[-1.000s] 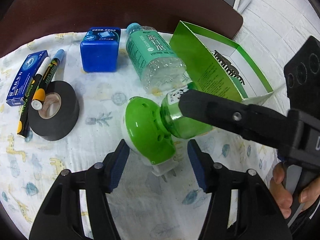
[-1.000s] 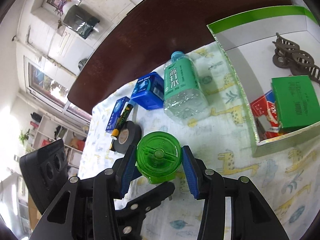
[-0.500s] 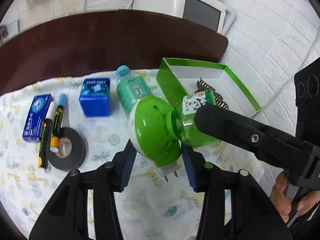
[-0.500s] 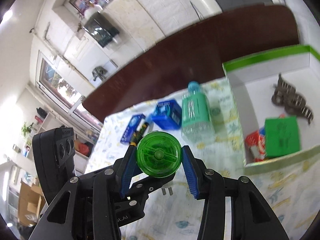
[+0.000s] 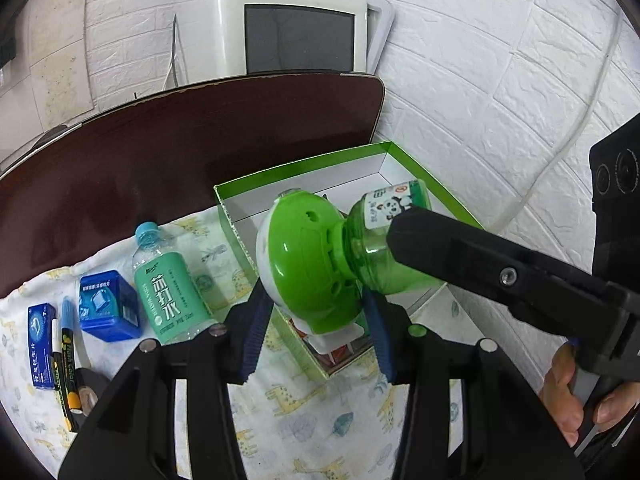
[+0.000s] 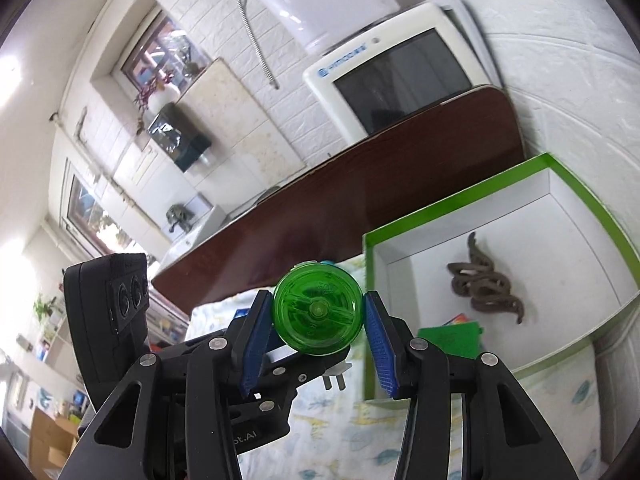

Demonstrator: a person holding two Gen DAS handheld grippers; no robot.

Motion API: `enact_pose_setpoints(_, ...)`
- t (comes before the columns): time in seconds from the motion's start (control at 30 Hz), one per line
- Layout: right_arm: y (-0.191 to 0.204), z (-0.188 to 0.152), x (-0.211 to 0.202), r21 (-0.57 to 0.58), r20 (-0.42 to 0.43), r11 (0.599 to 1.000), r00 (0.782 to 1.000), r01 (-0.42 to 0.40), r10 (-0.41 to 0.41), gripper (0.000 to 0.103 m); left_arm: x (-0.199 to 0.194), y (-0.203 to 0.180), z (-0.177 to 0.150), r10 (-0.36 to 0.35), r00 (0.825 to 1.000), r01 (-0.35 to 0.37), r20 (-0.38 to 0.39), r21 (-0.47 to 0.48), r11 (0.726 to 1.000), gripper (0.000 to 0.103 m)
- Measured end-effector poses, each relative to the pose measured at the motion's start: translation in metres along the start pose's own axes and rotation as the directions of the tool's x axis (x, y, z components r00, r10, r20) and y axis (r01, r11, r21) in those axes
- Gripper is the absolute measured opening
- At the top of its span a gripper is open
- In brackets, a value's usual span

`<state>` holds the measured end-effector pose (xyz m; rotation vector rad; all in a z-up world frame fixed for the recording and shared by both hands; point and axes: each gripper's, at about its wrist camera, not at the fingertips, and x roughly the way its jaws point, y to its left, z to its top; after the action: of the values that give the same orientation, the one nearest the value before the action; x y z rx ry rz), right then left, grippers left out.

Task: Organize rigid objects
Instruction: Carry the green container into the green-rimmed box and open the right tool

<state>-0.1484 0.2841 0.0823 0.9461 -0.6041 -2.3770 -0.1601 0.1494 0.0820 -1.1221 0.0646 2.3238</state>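
Observation:
A green plug-in repellent device hangs in the air, held from both ends. My left gripper (image 5: 316,304) is shut on its green-and-white head (image 5: 308,256), whose plug prongs point down. My right gripper (image 6: 316,300) is shut on the clear green bottle (image 6: 320,320) screwed into that head; in the left wrist view one black right finger (image 5: 480,264) covers the bottle's (image 5: 372,256) side. The device hovers over the near corner of the open green box (image 5: 384,152). The box (image 6: 460,196) holds a brown hair clip (image 6: 480,284), a green carton (image 6: 448,338) and a red pack.
On the patterned cloth to the left lie a water bottle (image 5: 168,296), a blue cube box (image 5: 106,306), a small blue carton (image 5: 40,344), markers (image 5: 66,360) and black tape (image 5: 86,388). A dark table (image 5: 160,152) and white appliance (image 5: 296,28) stand behind. A hand (image 5: 580,400) grips the right handle.
Both grippers have risen with the green device and carried it from the cloth to above the green box. The left jaws have closed onto its head.

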Motion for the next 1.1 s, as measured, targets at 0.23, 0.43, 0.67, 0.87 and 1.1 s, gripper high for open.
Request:
enact_pose_setpoints(0.23,-0.037,0.011,0.010,0.062,0.012,0.998,1.000,-0.010,0.009,0.048,0.036,-0.005,0.015,0.014,0.998,-0.013,-0.062,0.012,1.000,0.045)
enact_pose_setpoints(0.43,-0.066,0.013,0.030,0.133,-0.007,0.991,1.000,-0.012,0.013,0.048,0.064,-0.002,0.021,0.025,0.993,-0.024,-0.115,0.016,1.000,0.045)
enact_pose_setpoints(0.67,-0.088,0.013,0.052,0.184,-0.037,0.983,0.999,-0.012,0.020,0.048,0.085,0.007,0.024,0.039,0.986,-0.037,-0.160,0.017,0.999,0.045)
enact_pose_setpoints(0.87,-0.098,0.014,0.063,0.214,-0.047,0.977,0.999,-0.016,0.027,0.048,0.092,0.012,0.024,0.046,0.984,-0.044,-0.171,0.016,0.999,0.045)
enact_pose_setpoints(1.1,-0.104,0.016,0.070,0.236,-0.055,0.972,0.998,0.011,0.003,0.048,0.095,0.012,0.027,0.084,0.983,-0.078,-0.166,0.046,0.996,0.045)
